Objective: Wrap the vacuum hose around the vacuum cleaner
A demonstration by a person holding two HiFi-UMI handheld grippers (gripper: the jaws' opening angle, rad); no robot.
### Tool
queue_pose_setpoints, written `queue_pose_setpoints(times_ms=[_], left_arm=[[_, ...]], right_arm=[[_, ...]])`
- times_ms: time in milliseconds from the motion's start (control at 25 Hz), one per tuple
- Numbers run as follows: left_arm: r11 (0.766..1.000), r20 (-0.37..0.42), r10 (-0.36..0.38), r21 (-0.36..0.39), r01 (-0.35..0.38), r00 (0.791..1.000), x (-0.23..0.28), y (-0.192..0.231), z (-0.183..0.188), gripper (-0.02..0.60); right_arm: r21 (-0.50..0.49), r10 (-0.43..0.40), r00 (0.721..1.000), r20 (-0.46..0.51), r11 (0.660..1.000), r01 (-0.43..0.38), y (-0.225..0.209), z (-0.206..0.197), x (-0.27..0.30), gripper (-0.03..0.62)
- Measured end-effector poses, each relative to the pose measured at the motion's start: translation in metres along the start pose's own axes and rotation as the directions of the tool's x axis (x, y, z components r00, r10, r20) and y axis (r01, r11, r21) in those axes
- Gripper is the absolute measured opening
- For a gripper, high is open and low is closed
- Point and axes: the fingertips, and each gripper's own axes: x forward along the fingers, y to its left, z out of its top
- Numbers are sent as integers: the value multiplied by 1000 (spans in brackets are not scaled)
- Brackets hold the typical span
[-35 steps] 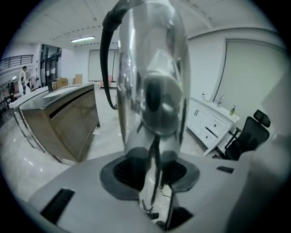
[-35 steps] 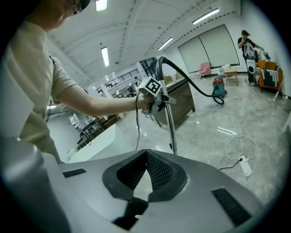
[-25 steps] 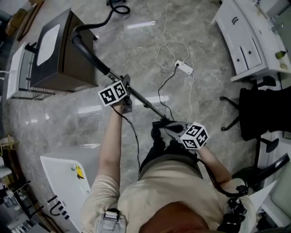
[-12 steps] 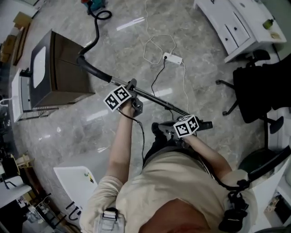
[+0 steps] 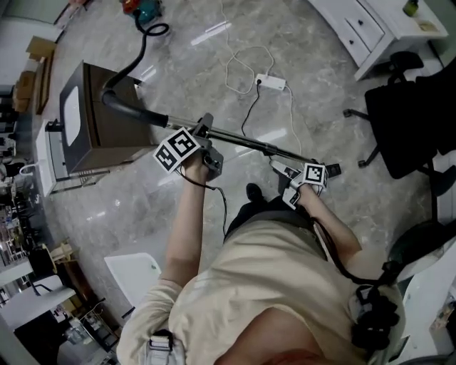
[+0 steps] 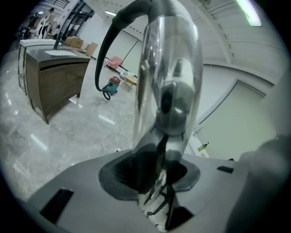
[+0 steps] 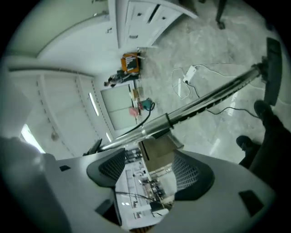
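Two parts: shiny metal wand tube (image 5: 242,140), stiff, slippery; black hose (image 6: 100,52), probably limp, light, trailing over marble floor (image 5: 185,78) to red-teal canister vacuum cleaner (image 5: 140,10), well apart. Left gripper (image 6: 157,170) fingers clamp tube. Right gripper (image 7: 149,168) fingers just opening, nothing between. Better hold: hose near tube end.

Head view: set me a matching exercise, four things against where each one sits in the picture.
1 shiny metal vacuum tube
2 white power strip
3 black office chair
4 brown wooden cabinet

A on the floor, upper middle
B right edge
C clamped in the left gripper
D left side

Pairs: 1-C, 2-A, 3-B, 4-D
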Motion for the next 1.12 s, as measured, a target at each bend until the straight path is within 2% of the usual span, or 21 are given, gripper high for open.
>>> queue_pose_setpoints(times_ms=[120,200,280,320,360,440,480,600,680,800,840,920,1000,1120], left_arm=[[1000,7,-14,1,14,1000,-6,-15,2,140],[1000,8,-24,-15,24,1000,-10,-18,2,140],[998,10,-47,-35,48,999,-13,-22,2,141],[997,11,-64,-46,64,998,-15,-24,3,141],[995,11,-82,-58,82,997,-16,-25,4,141],[989,5,-126,-82,126,992,-17,-24,5,141],[984,-2,-154,-93,153,988,-18,-23,5,141],[963,-43,-250,-113,244,967,-23,-21,6,141],[951,-76,-295,-119,285,953,-23,-12,5,141],[929,-93,-362,-123,350,928,-21,5,14,141],[921,-92,-382,-125,370,920,-21,10,21,141],[895,-70,-428,-171,412,901,-23,21,32,141],[870,-36,-462,-211,445,886,-26,38,47,141],[854,7,-480,-224,469,877,-34,70,77,141]], right_arm=[[125,33,990,139,991,-51,-14,27,0,331],[136,12,981,196,990,-40,-21,42,0,345],[139,-20,979,202,990,-8,-31,48,0,369],[139,-15,978,206,990,-14,-33,49,-1,423],[145,5,973,231,989,-39,-33,53,-2,459],[166,44,940,338,980,-106,-34,70,-10,471],[171,46,922,386,978,-121,-34,79,-13,471],[152,9,880,475,984,-91,-34,100,-10,471],[139,29,846,533,983,-122,-28,112,-7,468],[105,93,848,522,979,-172,-12,117,14,466],[91,93,851,517,982,-163,-7,119,21,458],[62,86,847,525,988,-139,2,122,31,361],[37,92,845,527,991,-131,13,126,43,230],[-10,106,860,500,993,-116,38,127,76,207]])
